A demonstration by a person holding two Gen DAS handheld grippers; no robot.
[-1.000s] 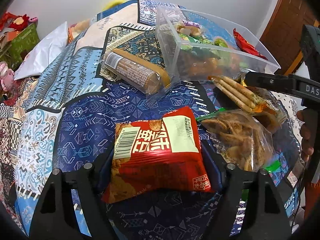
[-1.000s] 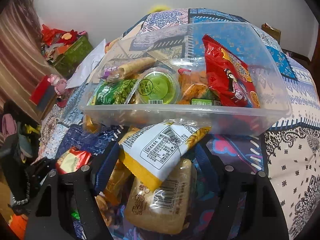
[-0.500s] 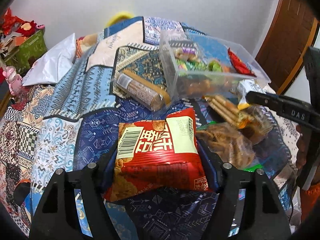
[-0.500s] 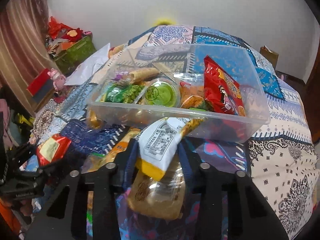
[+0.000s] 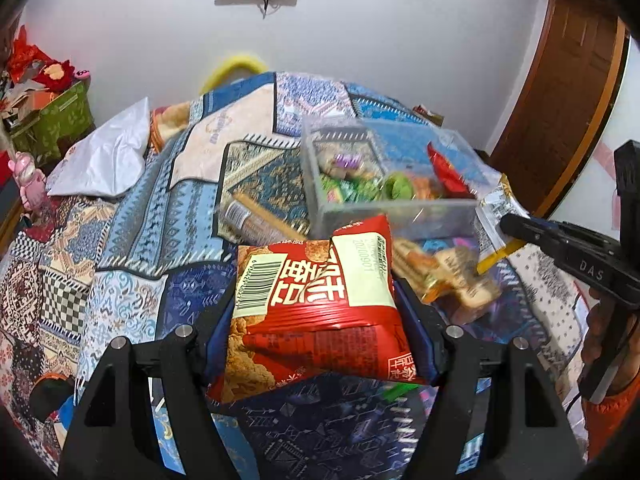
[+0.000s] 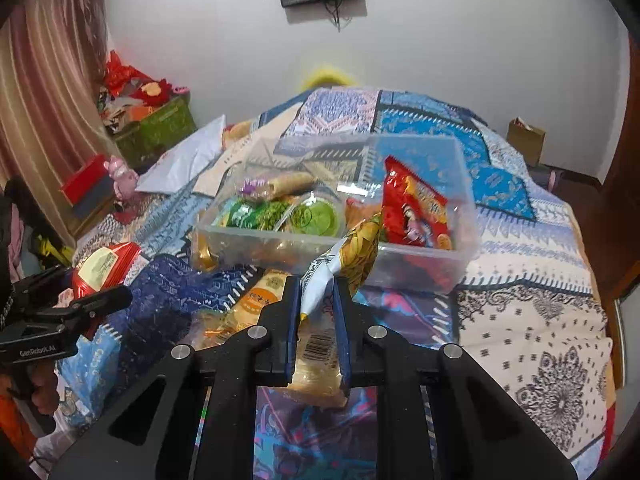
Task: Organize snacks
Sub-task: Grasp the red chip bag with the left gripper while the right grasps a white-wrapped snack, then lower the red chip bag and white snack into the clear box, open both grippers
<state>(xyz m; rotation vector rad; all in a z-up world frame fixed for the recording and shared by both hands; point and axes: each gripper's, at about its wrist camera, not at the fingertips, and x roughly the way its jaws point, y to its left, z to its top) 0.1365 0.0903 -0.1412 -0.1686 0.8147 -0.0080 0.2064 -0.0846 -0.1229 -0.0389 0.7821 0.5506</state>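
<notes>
The left tool is clenched on a red snack bag, its blue pads pressing the bag's two side edges at the lower centre of the left wrist view. The bag is held clear of the patterned bed cover, barcode face up, its top edge reaching the near wall of the clear plastic bin in the picture.

The right tool is grasping a white and yellow snack packet by its lower end, the fingers nearly together at the centre of the right wrist view. The packet's upper end overlaps the bin's near rim in the frame; whether it touches the rim cannot be told.

The bin sits on the bed in the middle of both views, holding a red chip bag upright near its right wall, a green cup and green packets. Loose snacks lie just before the bin's near wall, including a biscuit roll at its left corner and clear-wrapped packs under the right tool.

Open cover stretches across the left half of the left wrist view and to the right of the bin in the right wrist view.
</notes>
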